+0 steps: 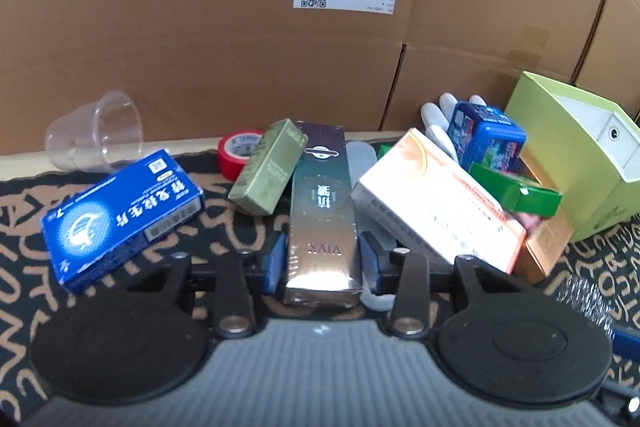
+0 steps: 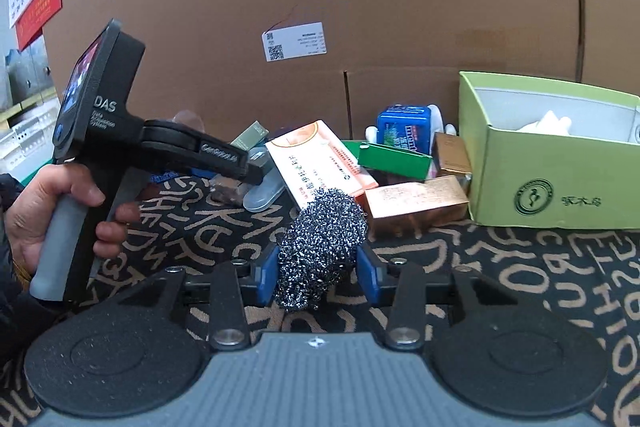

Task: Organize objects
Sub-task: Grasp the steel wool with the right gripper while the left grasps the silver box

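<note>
Steel scourer [image 2: 322, 247] only rightward; clear cup [image 1: 96, 133] only leftward

Lime-green box [image 2: 552, 163], blue carton [image 1: 120, 217]

Left gripper [image 1: 323, 259] blue pads hard against both sides of the long dark VIVX box [image 1: 323, 211], lying lengthwise. Blue medicine box [image 1: 120, 219] left, olive box [image 1: 267, 173] leaning beside it, clear plastic cup [image 1: 96, 133] tipped behind, lime-green open box [image 1: 580, 155] far right.
</note>
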The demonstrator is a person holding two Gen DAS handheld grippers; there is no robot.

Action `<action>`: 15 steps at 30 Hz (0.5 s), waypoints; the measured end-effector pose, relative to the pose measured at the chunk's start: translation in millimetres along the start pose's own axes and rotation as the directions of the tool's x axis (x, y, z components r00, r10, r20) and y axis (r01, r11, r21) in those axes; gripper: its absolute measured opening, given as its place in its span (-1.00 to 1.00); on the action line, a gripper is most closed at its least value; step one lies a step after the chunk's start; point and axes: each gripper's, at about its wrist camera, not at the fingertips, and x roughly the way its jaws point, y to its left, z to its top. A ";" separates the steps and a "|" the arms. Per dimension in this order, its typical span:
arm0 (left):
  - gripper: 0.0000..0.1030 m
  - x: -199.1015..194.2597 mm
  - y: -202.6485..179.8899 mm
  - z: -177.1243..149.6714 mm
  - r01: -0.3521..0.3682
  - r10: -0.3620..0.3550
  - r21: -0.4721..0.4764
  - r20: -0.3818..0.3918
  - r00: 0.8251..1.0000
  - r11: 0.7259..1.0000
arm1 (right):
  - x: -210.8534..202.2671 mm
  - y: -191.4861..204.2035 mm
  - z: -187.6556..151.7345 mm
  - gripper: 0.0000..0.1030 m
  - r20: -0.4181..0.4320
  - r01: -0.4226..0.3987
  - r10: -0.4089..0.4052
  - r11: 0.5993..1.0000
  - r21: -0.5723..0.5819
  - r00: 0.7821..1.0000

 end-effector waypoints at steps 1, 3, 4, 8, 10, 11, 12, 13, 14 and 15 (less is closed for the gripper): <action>-0.23 -3.6 -0.4 -3.6 0.003 -0.003 0.008 -0.002 1.000 1.000 | -2.3 -2.8 -0.4 -0.12 -0.002 -0.006 0.006 1.000 0.003 1.000; -0.23 -14.2 -1.7 -13.4 0.003 -0.003 0.022 -0.011 1.000 1.000 | -5.7 -8.0 -1.3 -0.12 -0.006 -0.012 0.012 1.000 0.012 1.000; -0.23 -21.6 -2.4 -19.3 0.005 -0.005 0.023 -0.020 1.000 1.000 | -7.3 -11.3 -2.1 -0.12 -0.010 -0.015 0.015 1.000 0.018 1.000; -0.23 -60.2 -9.0 -48.4 0.028 -0.025 0.040 -0.077 0.997 0.999 | -10.2 -24.0 -6.5 -0.11 -0.039 -0.003 0.005 0.999 0.035 0.999; -0.23 -75.4 -14.1 -62.6 0.036 -0.030 0.073 -0.091 0.995 0.997 | -9.3 -28.6 -9.1 -0.10 -0.050 0.012 -0.010 0.999 0.032 0.999; -0.22 -80.8 -16.5 -66.4 0.035 -0.027 0.086 -0.091 0.995 0.996 | -7.4 -30.6 -9.6 -0.08 -0.057 0.018 -0.016 0.999 0.040 0.998; -0.19 -82.2 -18.4 -67.5 0.035 -0.027 0.094 -0.090 0.996 0.995 | -4.4 -32.9 -10.1 -0.07 -0.067 0.024 -0.020 0.998 0.050 0.998; -0.08 -80.9 -20.0 -66.4 0.036 -0.027 0.101 -0.089 0.996 0.994 | -2.1 -34.7 -10.8 -0.01 -0.073 0.030 -0.026 0.998 0.062 0.997; -0.02 -77.7 -21.4 -64.0 0.027 -0.018 0.102 -0.086 0.996 0.994 | -0.1 -35.2 -11.4 0.01 -0.074 0.039 -0.034 0.997 0.071 0.997; 0.05 -73.7 -22.7 -61.0 0.012 -0.004 0.100 -0.083 0.997 0.995 | 0.8 -34.6 -12.0 0.03 -0.070 0.047 -0.041 0.996 0.073 0.997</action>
